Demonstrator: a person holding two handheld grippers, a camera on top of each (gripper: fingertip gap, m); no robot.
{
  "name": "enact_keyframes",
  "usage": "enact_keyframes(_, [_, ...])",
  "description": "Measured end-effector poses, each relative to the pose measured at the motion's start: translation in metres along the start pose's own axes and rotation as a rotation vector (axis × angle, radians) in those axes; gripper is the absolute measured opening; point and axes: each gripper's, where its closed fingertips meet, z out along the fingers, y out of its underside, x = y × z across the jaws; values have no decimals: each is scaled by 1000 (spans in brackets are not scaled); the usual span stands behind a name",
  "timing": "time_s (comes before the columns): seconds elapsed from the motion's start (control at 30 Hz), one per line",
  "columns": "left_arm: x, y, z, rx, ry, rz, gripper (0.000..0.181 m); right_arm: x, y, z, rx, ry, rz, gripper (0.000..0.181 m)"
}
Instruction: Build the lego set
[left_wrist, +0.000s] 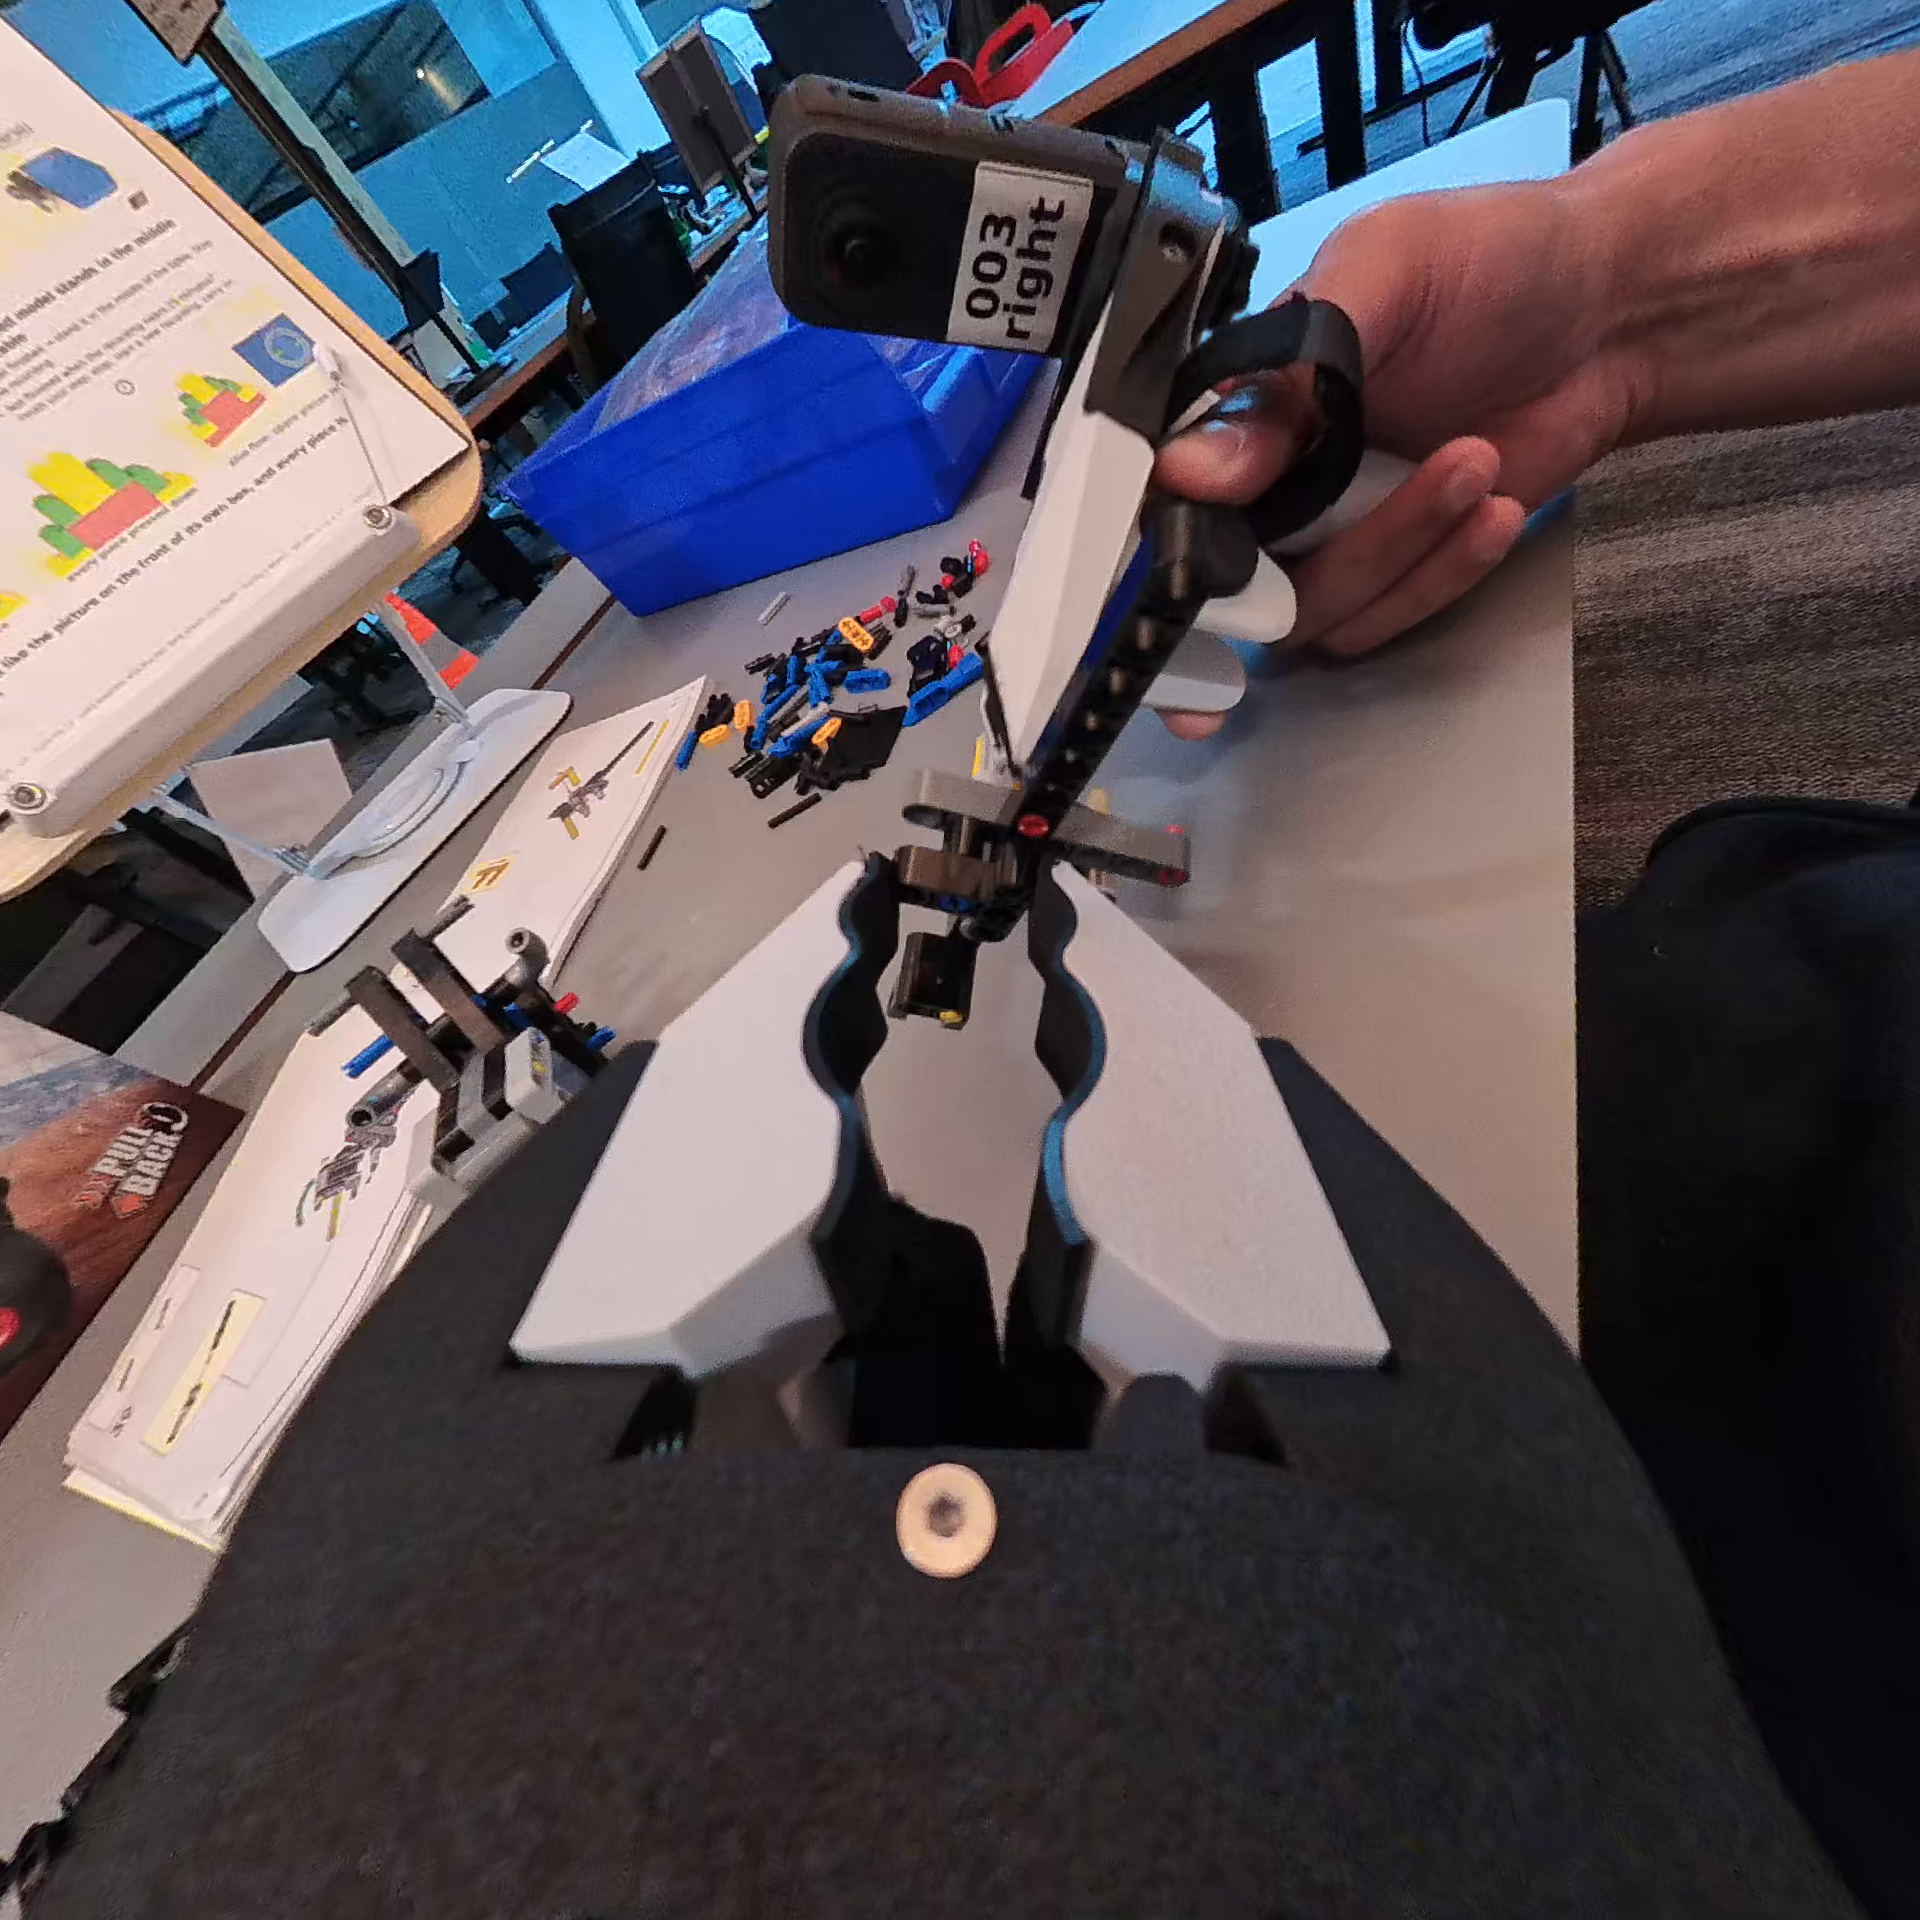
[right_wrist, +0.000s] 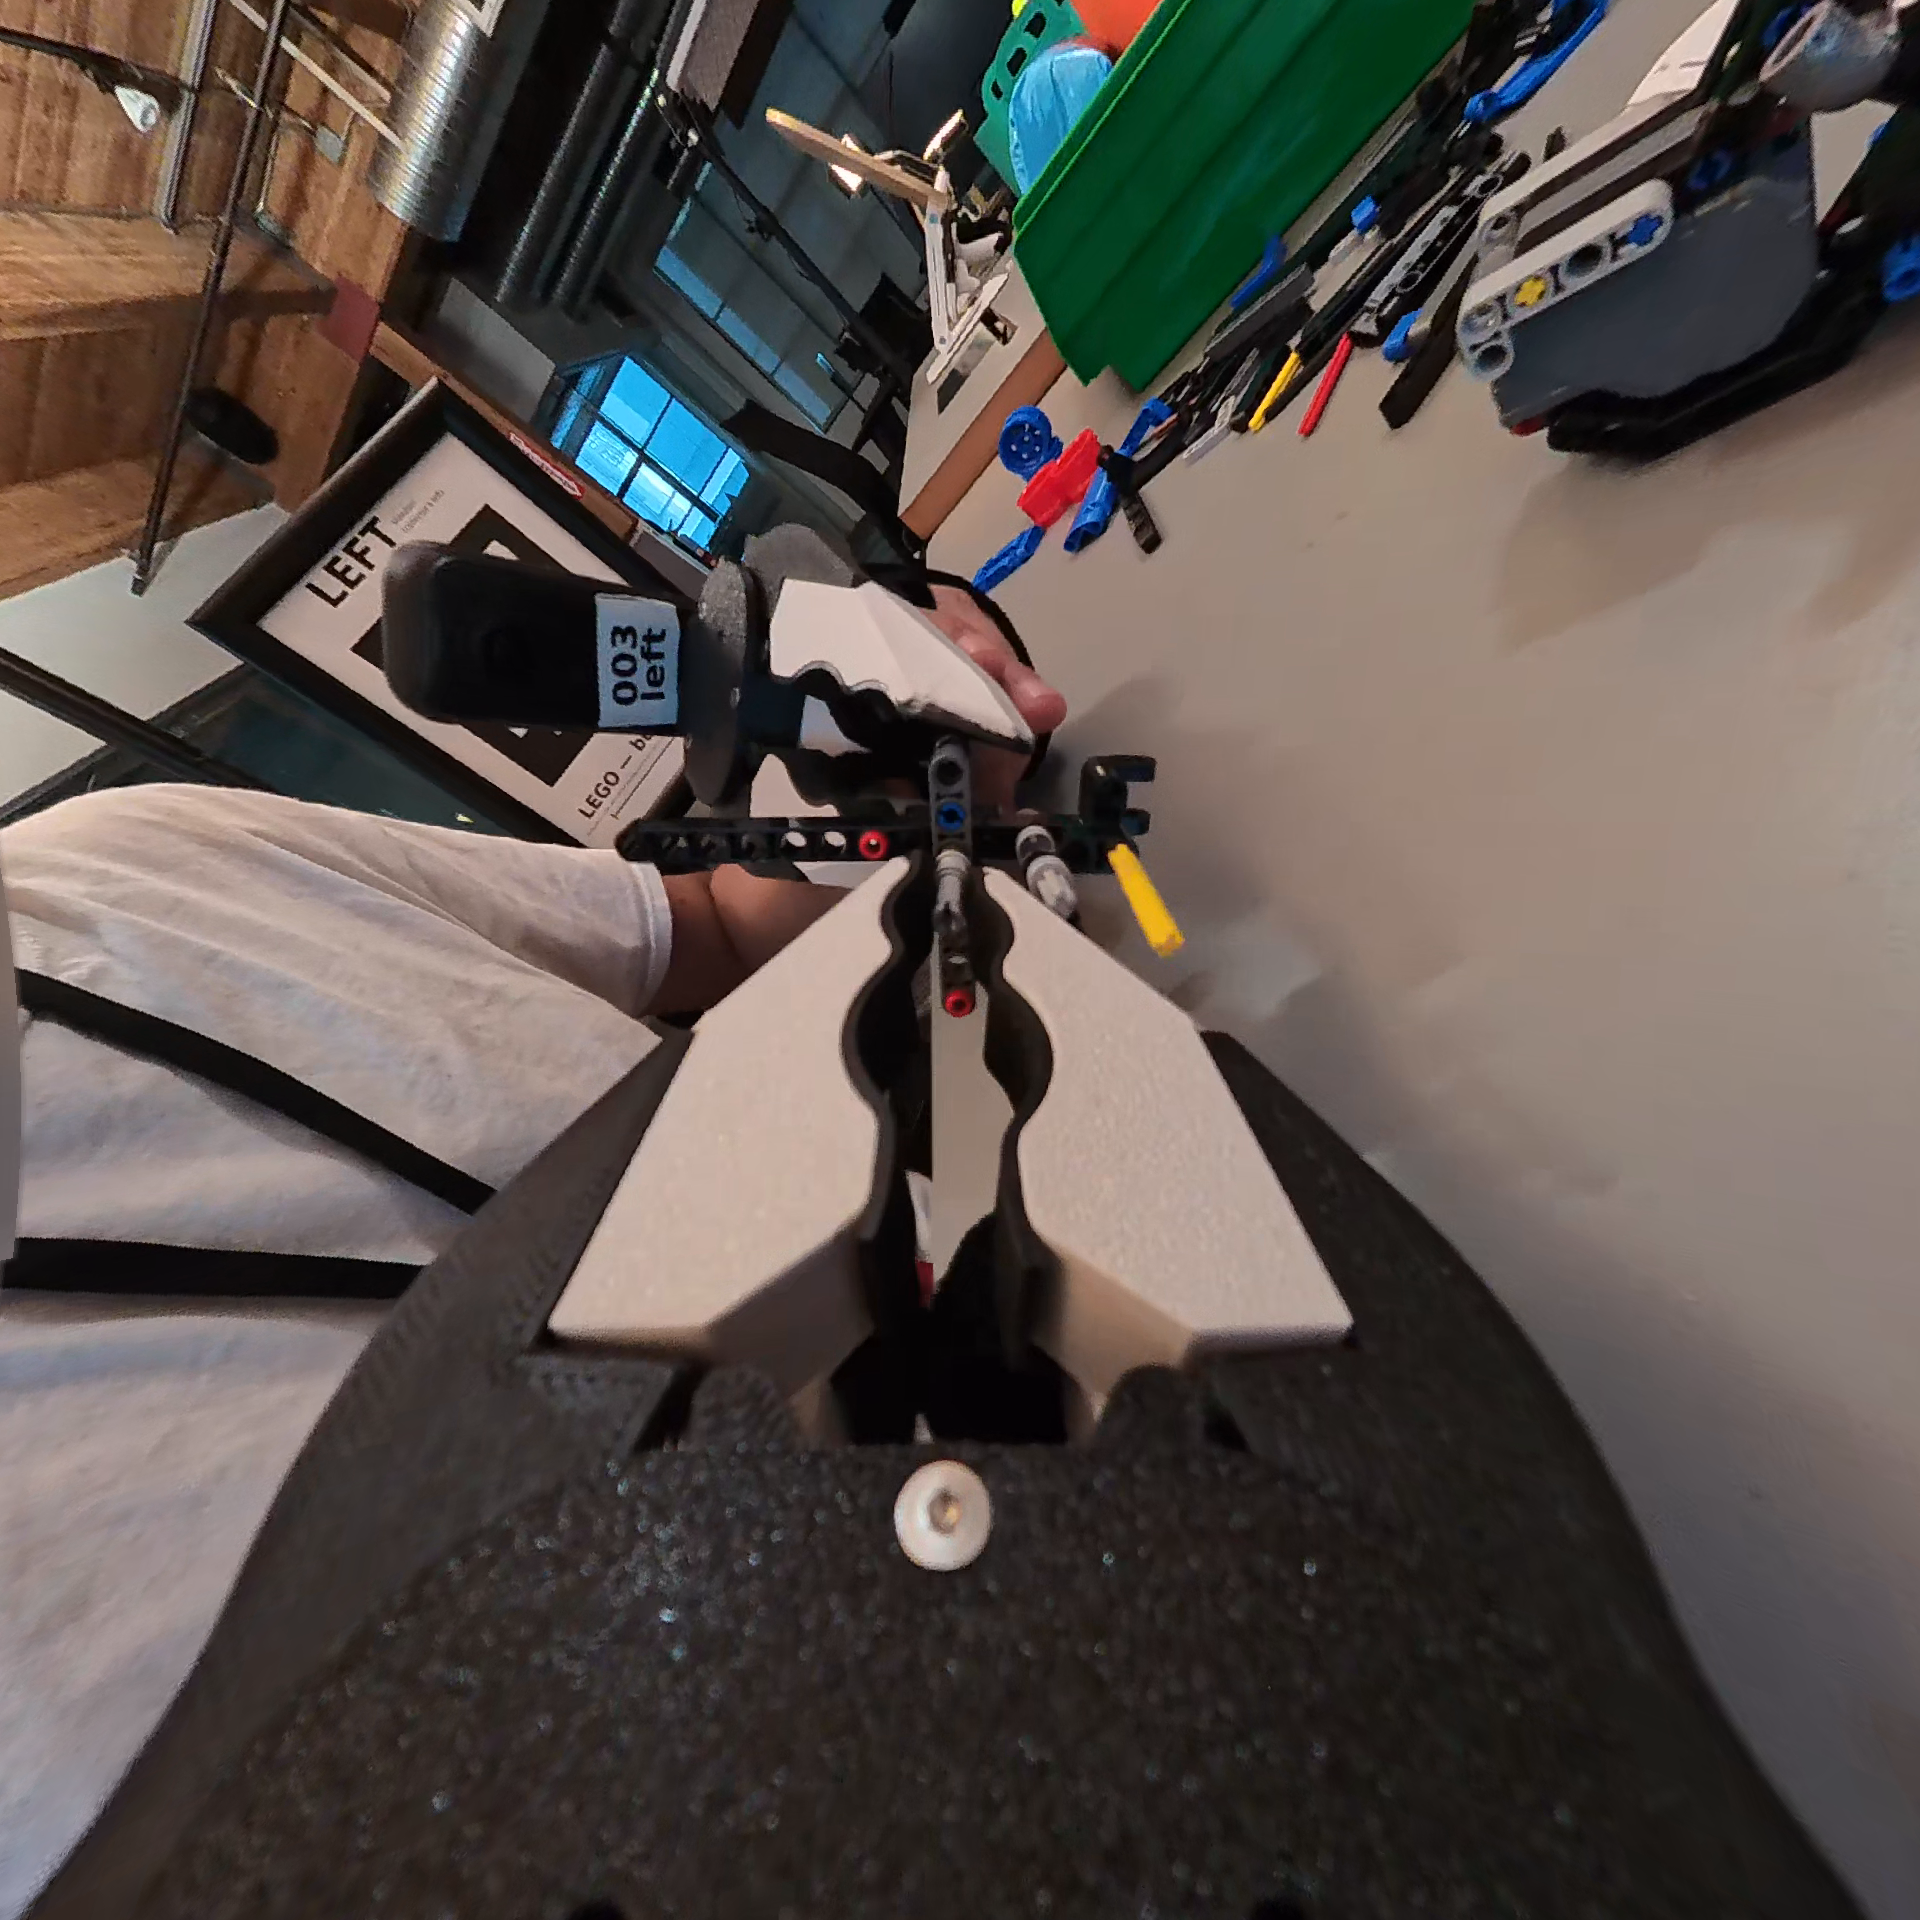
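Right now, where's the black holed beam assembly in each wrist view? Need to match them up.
Left wrist view: black holed beam assembly sits centre, just past the left hand-held gripper, running up into the right hand-held gripper.
Right wrist view: it lies crosswise at centre, beyond the right hand-held gripper.
Shared landmark: the red pin on the beam.

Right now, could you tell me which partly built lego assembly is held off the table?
The cross-shaped black and grey beam assembly, clamped in the right gripper; the bulkier grey one rests on the white instruction booklet.
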Motion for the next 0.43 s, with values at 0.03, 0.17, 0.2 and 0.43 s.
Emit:
enact_keyframes(0.03, [1,-1,0,4,7,-4,23,-1,1,0,-5,-7,0,5])
enact_keyframes(0.17, [2,-1,0,2,12,-2,23,-1,2,0,-14,-6,-6,5])
enact_keyframes(0.2, [2,-1,0,3,15,-4,23,-1,2,0,-17,-8,-9,5])
enact_keyframes(0.43, [0,-1,2,2,10,-14,23,0,-1,1,1,-4,-11,5])
